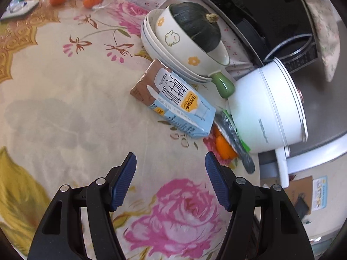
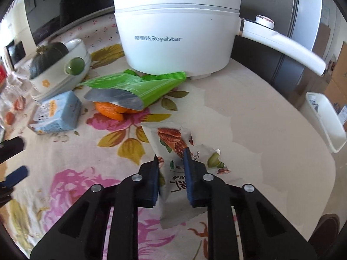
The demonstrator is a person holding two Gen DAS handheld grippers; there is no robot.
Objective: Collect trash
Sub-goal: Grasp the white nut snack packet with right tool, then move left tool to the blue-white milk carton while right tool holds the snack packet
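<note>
My right tongs pinch the nut wrapper lying flat on the surface, because it is trash to pick up. They tip steeply down. My left tongs are open with nothing between them, tipped down toward the milk carton, which I think comes next.

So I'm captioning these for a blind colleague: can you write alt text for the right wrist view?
The right gripper pinches a white nut snack packet on a floral tablecloth. Beyond lie a green wrapper over orange peel, a blue carton and a white electric pot.
</note>
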